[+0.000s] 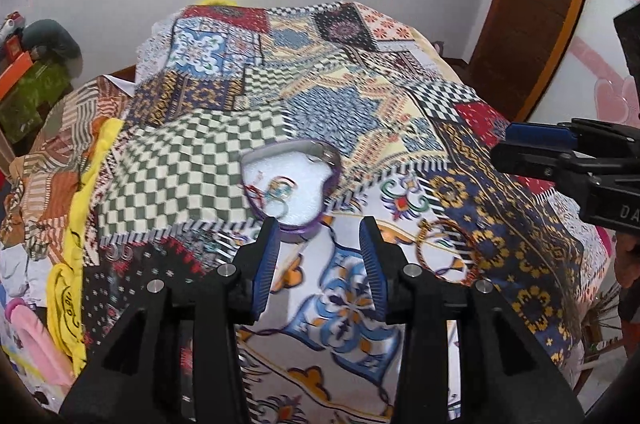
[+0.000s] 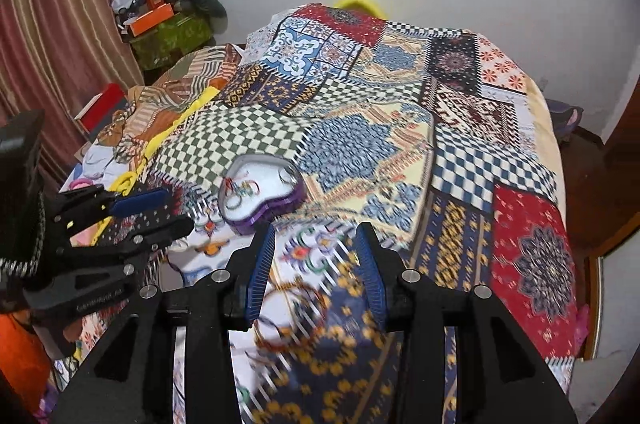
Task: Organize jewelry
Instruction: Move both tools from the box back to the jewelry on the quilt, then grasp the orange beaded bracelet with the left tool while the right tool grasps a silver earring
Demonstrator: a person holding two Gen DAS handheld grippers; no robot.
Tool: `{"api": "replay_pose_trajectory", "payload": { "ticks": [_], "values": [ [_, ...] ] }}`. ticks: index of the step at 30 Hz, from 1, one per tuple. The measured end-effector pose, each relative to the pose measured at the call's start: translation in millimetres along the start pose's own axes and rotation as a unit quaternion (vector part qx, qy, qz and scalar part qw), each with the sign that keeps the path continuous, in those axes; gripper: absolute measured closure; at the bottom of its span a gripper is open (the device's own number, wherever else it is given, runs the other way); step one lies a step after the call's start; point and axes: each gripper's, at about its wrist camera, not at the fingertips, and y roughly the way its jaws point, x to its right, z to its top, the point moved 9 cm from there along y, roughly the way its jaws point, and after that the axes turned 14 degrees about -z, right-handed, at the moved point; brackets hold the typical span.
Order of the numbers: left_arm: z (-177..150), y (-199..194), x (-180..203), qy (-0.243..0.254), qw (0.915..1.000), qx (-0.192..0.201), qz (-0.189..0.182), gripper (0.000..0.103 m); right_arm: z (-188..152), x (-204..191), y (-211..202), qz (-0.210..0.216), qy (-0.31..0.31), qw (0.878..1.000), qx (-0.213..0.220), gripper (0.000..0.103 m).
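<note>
A purple heart-shaped jewelry box (image 1: 290,180) with a white lining lies open on the patterned bedspread and holds several rings and a red thread piece. It also shows in the right wrist view (image 2: 260,192). My left gripper (image 1: 318,264) is open and empty just in front of the box. A beaded bangle (image 1: 448,250) lies on the cloth right of it. Two small rings (image 1: 120,252) lie on the cloth at the left. My right gripper (image 2: 316,264) is open and empty above a blurred bangle (image 2: 288,312). The right gripper also shows at the right edge of the left wrist view (image 1: 532,148).
The bed (image 2: 440,112) is covered by a patchwork cloth. Clothes and a yellow garment (image 1: 76,208) are piled at its left side. A green box (image 2: 172,36) with clutter stands in the far left corner. A brown door (image 1: 532,12) is at the right.
</note>
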Motion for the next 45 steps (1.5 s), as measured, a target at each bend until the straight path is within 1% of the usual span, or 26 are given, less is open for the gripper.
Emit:
{"api": "replay_pose_trajectory", "payload": {
  "ticks": [6, 9, 11, 16, 19, 20, 22, 24, 26, 27, 31, 34, 36, 38, 45],
  "values": [
    [-10, 20, 22, 0.007, 0.9995, -0.021, -0.023, 0.063, -24, 26, 5, -0.029, 0.008, 0.999, -0.012, 0.065],
    [-14, 30, 33, 0.013, 0.9988, -0.030, -0.035, 0.063, -37, 40, 9, -0.034, 0.024, 0.999, -0.022, 0.065],
    [-16, 36, 40, 0.017, 0.9983, -0.033, -0.045, 0.063, -45, 46, 8, -0.035, 0.031, 0.999, -0.020, 0.065],
    [-20, 45, 47, 0.019, 0.9978, -0.032, -0.055, 0.063, -64, 38, 7, -0.026, 0.021, 0.999, -0.018, 0.065],
    [-22, 52, 48, 0.022, 0.9972, -0.039, -0.060, 0.063, -71, 27, 11, -0.010, 0.009, 1.000, -0.021, 0.065],
    [-23, 54, 48, 0.022, 0.9971, -0.041, -0.060, 0.064, -72, 24, 12, -0.007, 0.006, 1.000, -0.021, 0.065],
    [-25, 58, 47, 0.021, 0.9965, -0.048, -0.065, 0.069, -72, 18, 16, -0.001, -0.001, 1.000, -0.022, 0.065],
    [-26, 61, 46, 0.022, 0.9963, -0.049, -0.067, 0.071, -70, 14, 20, 0.005, -0.004, 1.000, -0.023, 0.068],
    [-26, 63, 45, 0.023, 0.9962, -0.049, -0.068, 0.074, -68, 11, 25, 0.015, -0.005, 0.999, -0.029, 0.074],
    [-27, 64, 45, 0.023, 0.9960, -0.049, -0.071, 0.077, -68, 10, 27, 0.015, -0.005, 0.999, -0.031, 0.074],
    [-26, 65, 45, 0.018, 0.9953, -0.045, -0.084, 0.083, -70, 10, 38, 0.011, -0.004, 0.999, -0.039, 0.078],
    [-25, 68, 46, 0.019, 0.9948, -0.045, -0.089, 0.090, -70, 10, 39, 0.007, 0.000, 0.999, -0.036, 0.079],
    [-25, 69, 48, 0.019, 0.9946, -0.045, -0.092, 0.096, -69, 11, 41, -0.001, 0.000, 0.999, -0.034, 0.083],
    [-25, 69, 51, 0.018, 0.9943, -0.044, -0.095, 0.101, -69, 13, 41, -0.010, -0.001, 0.999, -0.031, 0.094],
    [-26, 61, 58, 0.027, 0.9952, -0.034, -0.087, 0.102, -69, 17, 34, -0.005, 0.017, 0.999, -0.028, 0.094]
  ]
}}
